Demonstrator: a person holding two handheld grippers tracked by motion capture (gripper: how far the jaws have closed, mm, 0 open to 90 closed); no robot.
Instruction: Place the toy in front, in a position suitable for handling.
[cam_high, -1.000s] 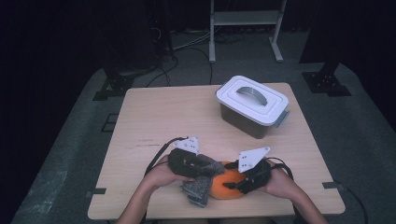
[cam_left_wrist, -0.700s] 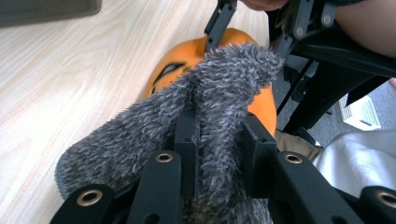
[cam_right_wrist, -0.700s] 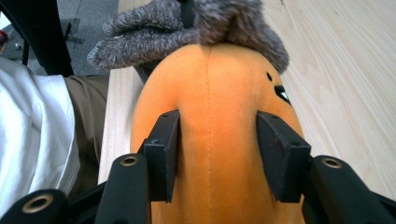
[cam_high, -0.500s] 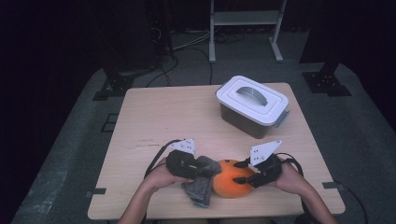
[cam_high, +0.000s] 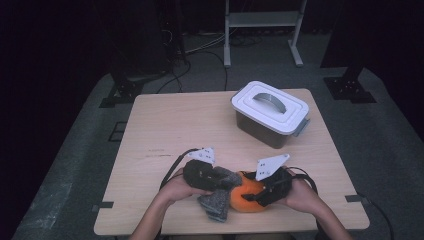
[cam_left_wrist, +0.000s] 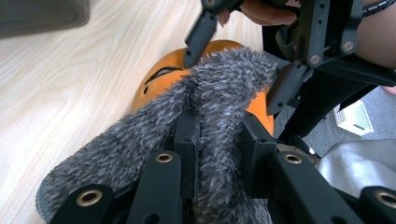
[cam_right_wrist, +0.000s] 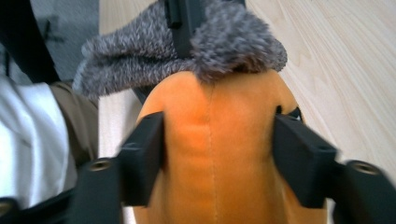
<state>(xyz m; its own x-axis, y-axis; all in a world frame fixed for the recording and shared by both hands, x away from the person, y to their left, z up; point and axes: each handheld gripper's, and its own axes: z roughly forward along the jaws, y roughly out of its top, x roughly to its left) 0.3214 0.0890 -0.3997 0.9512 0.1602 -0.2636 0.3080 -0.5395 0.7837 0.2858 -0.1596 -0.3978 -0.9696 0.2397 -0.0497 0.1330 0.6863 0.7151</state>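
— Grey fuzzy fabric, that's what I have in the left gripper (cam_left_wrist: 215, 140): its jaws are clamped on a fold of the grey sock (cam_left_wrist: 219, 93), which runs up between them and drapes over the far end of the orange plush toy (cam_left_wrist: 161, 79).

— And your right side?

— My right gripper (cam_right_wrist: 212, 149) has one jaw at each flank of the orange plush toy (cam_right_wrist: 215, 154). Its jaws have just been opening a little, with the toy between them; both pads look to be against its sides, but the picture is blurred there, so I cannot tell whether they still press on it.

— Where does that toy sit?

— Straight ahead of my right jaws and between them, with the sock capping its far end. From above, the toy (cam_high: 247, 195) lies on the desk (cam_high: 175, 125) at the near edge, between the two grippers, the left gripper (cam_high: 220, 182) at one side and the right gripper (cam_high: 260, 195) at the other, and the sock (cam_high: 215, 205) trails down beside it.

— Anything else up there?

— White lidded box (cam_high: 270, 112), well beyond both sets of jaws, at the far right of the desk.
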